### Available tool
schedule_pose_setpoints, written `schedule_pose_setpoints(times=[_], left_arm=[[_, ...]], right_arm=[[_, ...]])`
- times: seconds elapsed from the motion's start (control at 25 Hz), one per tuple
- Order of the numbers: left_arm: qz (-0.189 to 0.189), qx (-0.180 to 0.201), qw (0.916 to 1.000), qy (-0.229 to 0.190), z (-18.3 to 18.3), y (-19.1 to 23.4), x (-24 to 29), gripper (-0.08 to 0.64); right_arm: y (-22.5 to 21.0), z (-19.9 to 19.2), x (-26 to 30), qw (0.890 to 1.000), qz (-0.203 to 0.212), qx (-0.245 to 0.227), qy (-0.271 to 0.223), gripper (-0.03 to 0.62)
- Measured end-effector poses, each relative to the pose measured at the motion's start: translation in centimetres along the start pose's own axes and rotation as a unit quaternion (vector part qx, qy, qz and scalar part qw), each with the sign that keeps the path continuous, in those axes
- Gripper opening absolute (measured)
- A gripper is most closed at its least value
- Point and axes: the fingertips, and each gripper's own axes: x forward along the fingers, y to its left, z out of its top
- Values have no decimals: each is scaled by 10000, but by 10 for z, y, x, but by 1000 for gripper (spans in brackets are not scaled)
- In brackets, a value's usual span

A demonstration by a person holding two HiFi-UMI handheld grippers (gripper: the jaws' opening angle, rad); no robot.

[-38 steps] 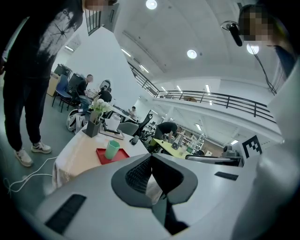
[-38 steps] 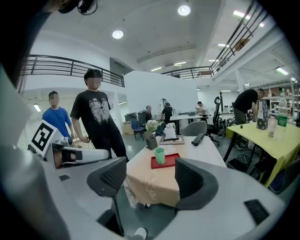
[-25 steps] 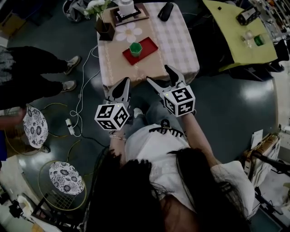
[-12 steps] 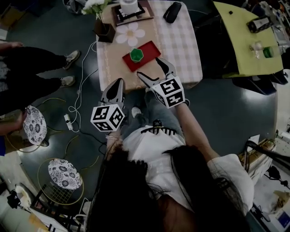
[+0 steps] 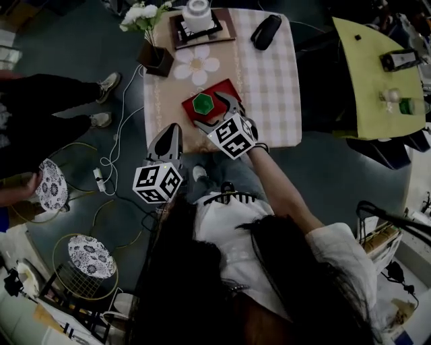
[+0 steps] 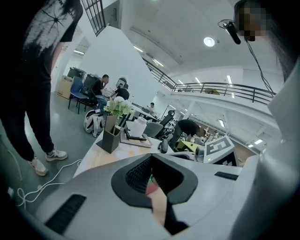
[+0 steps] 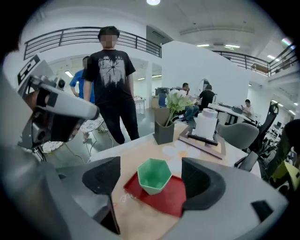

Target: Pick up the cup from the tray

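A green hexagonal cup (image 5: 202, 103) stands upright on a red tray (image 5: 219, 89) near the front of the checked table (image 5: 269, 87). My right gripper (image 5: 214, 111) reaches over the table's front edge, one finger on each side of the tray's near corner. In the right gripper view the cup (image 7: 154, 174) sits just ahead, between the two dark pads (image 7: 101, 175), untouched, on the tray (image 7: 169, 198). Its jaws are opening and stand wide. My left gripper (image 5: 167, 140) hangs in front of the table edge, shut and empty (image 6: 157, 187).
Behind the tray lie a flower-shaped mat (image 5: 196, 62), a dark box of white flowers (image 5: 156, 59), a white roll on a wooden board (image 5: 199, 17) and a black case (image 5: 266, 30). A person in black (image 5: 47, 108) stands left. A yellow-green table (image 5: 367, 74) is right.
My right gripper has moved forward from in front of the table to over its edge, up to the tray and cup. The left gripper has stayed below the table edge.
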Motion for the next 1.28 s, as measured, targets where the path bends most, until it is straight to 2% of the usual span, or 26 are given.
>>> schedule_pose_setpoints(times=[0.36,0.64,0.68,0.72,0.88,1.0,1.12,1.2,1.28], left_arm=[[275,-203,9994,-5,6,5,21,9],[375,-238,9990,60,7,7,29,9],[387,-232,9990,67,7,8,29,9],[396,-224,9989,77,7,8,29,9],[355,-190,9991,137,6,7,32,9],[295,-142,9994,150,9,4,36,9],[146,-84,9998,135,13,-4,45,9],[34,-54,9999,158,13,-12,51,9],[-31,20,9998,202,16,-16,54,9]], right_arm=[[-10,-21,43,9967,382,-379,616,391],[-2,-32,56,9914,692,-662,895,388],[-2,-33,57,9910,681,-678,931,366],[-3,-34,58,9910,658,-678,953,327],[-9,-32,54,9918,568,-683,918,325],[-25,-22,42,9953,400,-544,694,324],[-58,-27,18,9975,1,-318,625,324],[-84,-43,0,9965,-311,-193,757,324],[-106,-59,-14,9948,-599,129,818,324]])
